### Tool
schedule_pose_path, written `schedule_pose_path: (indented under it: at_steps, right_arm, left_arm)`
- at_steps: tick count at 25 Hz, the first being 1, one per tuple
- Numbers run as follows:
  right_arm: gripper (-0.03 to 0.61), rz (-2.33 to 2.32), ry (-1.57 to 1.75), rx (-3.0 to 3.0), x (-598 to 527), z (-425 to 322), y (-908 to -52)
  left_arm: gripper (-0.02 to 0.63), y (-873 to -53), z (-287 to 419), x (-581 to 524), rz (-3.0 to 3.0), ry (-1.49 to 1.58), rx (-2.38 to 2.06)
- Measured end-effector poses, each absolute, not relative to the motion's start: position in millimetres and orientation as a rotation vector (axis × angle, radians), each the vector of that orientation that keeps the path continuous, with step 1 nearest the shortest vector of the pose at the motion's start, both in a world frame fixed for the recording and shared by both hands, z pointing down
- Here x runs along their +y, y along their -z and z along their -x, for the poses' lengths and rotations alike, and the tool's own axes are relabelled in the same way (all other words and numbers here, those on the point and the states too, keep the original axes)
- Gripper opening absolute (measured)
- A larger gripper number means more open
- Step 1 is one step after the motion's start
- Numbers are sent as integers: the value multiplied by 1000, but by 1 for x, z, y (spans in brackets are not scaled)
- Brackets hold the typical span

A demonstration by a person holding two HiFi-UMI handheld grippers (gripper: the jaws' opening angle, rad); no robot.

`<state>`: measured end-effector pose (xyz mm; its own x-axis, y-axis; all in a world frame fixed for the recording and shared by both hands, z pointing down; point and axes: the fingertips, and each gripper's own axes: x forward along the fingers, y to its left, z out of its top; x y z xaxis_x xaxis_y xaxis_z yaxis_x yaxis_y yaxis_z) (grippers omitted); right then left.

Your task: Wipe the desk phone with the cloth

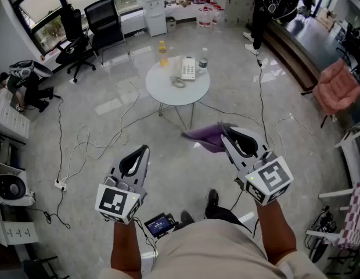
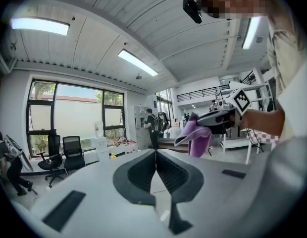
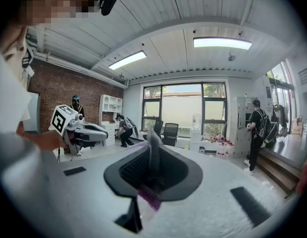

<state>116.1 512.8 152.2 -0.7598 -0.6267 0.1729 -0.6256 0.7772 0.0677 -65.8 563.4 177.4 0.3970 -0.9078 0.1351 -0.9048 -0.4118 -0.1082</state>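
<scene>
No lettering, brand, number or sign can be read anywhere in these views.

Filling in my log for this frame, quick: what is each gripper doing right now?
Left gripper: closed, nothing in it.
Right gripper: closed on the purple cloth.

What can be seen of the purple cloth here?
The cloth is purple, thin and soft-looking, bunched in loose folds. It is pinched between the shut jaws of the right gripper and held in the air over the floor, short of the round table. Only that gripper touches it.
</scene>
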Motion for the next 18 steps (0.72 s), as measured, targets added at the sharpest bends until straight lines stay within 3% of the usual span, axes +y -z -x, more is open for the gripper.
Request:
schedule_pose_path:
  at_steps: [18]
  right_arm:
    - [51,-946,-9,-2795,505,-130,-153]
  left_arm:
    - [9,-179,47,556,2618,311,1703]
